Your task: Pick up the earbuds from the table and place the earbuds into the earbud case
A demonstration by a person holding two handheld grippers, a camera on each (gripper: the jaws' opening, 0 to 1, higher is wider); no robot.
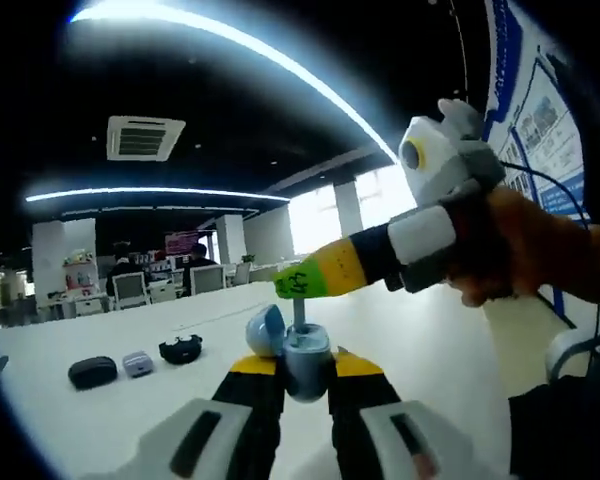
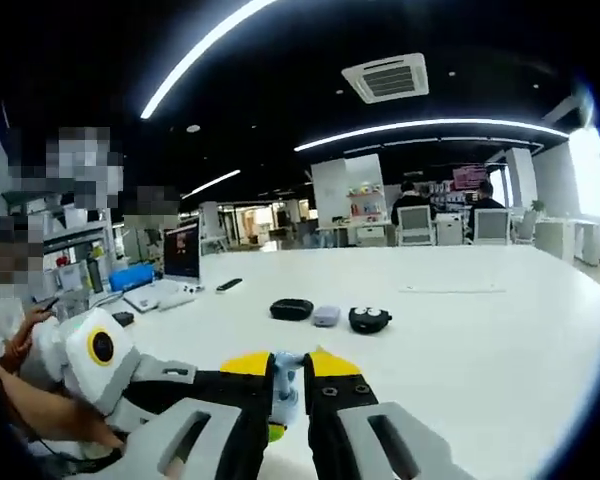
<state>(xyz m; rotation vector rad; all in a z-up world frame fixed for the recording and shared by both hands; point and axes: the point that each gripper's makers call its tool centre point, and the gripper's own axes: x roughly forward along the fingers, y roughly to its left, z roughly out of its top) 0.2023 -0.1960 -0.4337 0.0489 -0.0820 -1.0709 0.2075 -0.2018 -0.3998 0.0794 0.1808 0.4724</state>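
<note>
Insertion step: pale blue open-lidded earbud case (image 1: 290,352) is clamped by left gripper (image 1: 305,375); right gripper (image 2: 290,385) pinches a pale earbud (image 2: 285,385) (probably) above it. Gentle lowering is needed next.

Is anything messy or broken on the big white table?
Nothing stands out. Three small cases sit in a neat row on the white table, and the left tool holds the blue earbud case open, with the right tool poised just above it.

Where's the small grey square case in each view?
Left gripper view: the small grey square case lies lower left on the white table.
Right gripper view: centre, just above the jaws.
Shared landmark: the flat black oval case, immediately left of it in both.
</note>
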